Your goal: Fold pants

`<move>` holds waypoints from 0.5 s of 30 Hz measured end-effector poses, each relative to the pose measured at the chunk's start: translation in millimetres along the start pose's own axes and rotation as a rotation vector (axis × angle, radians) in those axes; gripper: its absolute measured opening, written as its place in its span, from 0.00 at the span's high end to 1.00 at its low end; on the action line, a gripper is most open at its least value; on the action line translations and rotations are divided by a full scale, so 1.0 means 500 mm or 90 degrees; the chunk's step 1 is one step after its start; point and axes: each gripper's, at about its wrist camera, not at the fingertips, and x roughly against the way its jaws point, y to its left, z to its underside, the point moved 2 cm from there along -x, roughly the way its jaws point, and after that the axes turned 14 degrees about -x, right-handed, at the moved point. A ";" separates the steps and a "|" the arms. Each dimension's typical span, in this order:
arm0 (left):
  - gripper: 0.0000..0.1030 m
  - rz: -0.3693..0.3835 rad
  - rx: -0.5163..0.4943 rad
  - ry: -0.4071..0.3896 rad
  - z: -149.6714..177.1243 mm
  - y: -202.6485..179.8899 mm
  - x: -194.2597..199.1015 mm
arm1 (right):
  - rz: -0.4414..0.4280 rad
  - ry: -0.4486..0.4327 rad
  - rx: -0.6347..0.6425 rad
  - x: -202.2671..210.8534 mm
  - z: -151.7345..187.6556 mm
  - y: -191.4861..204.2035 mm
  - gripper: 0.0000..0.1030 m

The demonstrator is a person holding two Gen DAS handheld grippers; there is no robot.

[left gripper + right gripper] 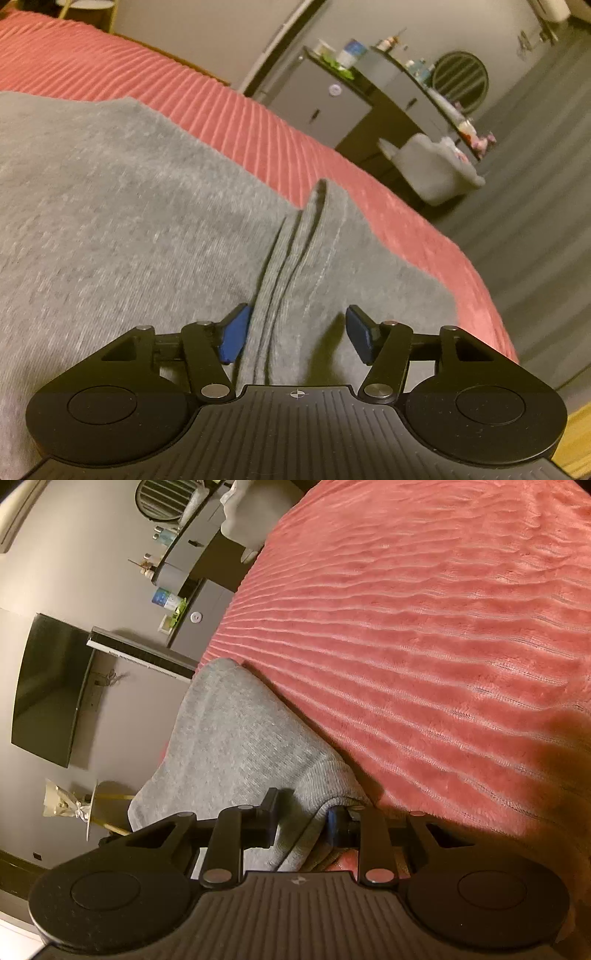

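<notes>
Both claws on grey pants [129, 206] atop pink bedspread [258, 125].

Left gripper [295, 334]: jaws spread wide, blue pads [233, 338] well apart, left pad touching raised fabric fold, right pad clear. Right gripper [301, 823]: jaws narrowed, clamped on cloth edge, body tilted sideways, fingers pointing forward.

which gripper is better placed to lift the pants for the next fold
Right. The right gripper has its fingers around the ribbed edge of the grey pants. The left gripper is open, with a raised fold only between its pads, on the pink bedspread.
</notes>
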 end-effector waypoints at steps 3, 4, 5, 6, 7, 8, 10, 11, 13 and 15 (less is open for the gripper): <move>0.52 -0.001 0.011 0.006 -0.011 0.010 -0.003 | 0.001 -0.003 -0.015 -0.007 -0.006 -0.005 0.80; 0.58 -0.003 0.019 0.008 -0.011 0.016 -0.002 | 0.001 -0.004 -0.018 -0.008 -0.007 -0.009 0.81; 0.61 -0.004 0.025 0.008 -0.010 0.022 -0.001 | 0.002 -0.006 -0.018 -0.009 -0.006 -0.011 0.81; 0.63 -0.002 0.029 0.008 -0.009 0.026 0.000 | 0.003 -0.008 -0.014 -0.009 -0.006 -0.011 0.82; 0.65 0.002 0.031 0.007 -0.007 0.026 0.003 | 0.004 -0.010 -0.010 -0.008 -0.005 -0.012 0.82; 0.67 0.002 0.029 0.007 -0.007 0.026 0.004 | 0.004 -0.011 -0.008 -0.009 -0.004 -0.011 0.82; 0.71 -0.002 0.021 0.006 -0.007 0.023 0.006 | 0.003 -0.012 -0.011 -0.010 -0.005 -0.011 0.83; 0.71 -0.006 0.016 0.004 -0.007 0.021 0.008 | 0.002 -0.012 -0.013 -0.011 -0.006 -0.011 0.83; 0.74 -0.012 0.005 0.001 -0.007 0.013 0.012 | 0.001 -0.012 -0.015 -0.012 -0.005 -0.011 0.83; 0.76 -0.017 0.002 -0.002 -0.008 0.007 0.018 | 0.002 -0.012 -0.012 -0.012 -0.005 -0.011 0.83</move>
